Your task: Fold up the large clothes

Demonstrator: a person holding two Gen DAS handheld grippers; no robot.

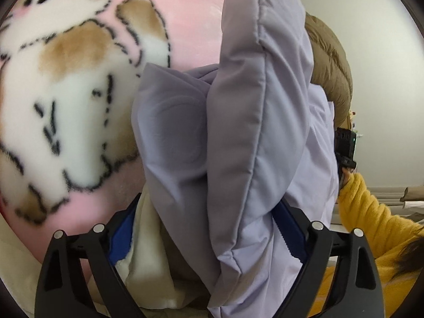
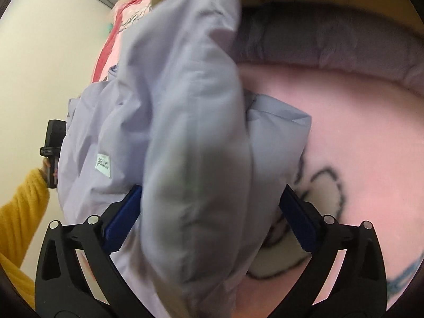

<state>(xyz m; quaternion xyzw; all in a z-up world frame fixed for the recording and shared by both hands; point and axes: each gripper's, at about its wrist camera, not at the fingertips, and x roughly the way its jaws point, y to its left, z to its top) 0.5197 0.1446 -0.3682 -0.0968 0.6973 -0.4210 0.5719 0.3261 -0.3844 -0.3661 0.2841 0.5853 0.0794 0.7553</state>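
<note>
In the left wrist view, a pink fleece blanket (image 1: 185, 21) printed with a white and tan cartoon cat filled the upper left; it lay under everything as the folding surface. At centre stood a padded lilac jacket (image 1: 238, 132), a thick fold of it running from the top of the frame down between the pads of the left gripper (image 1: 206, 235); the jaws stood wide, the right pad touching the fabric, and whether they truly pinched it could not be told. A brown quilted garment (image 1: 331, 61) showed behind it at upper right; a yellow sleeve (image 1: 371, 212) reached in at lower right.

In the right wrist view, the same sleeve sat at lower left; the jacket, blurred, smooth and puffy with a small pale label (image 2: 103, 167), filled the centre; the right gripper (image 2: 209, 222) was spread wide around a bulky fold, likely releasing it onto the blanket; a grey cushioned rim (image 2: 344, 39) curved across the upper right.
</note>
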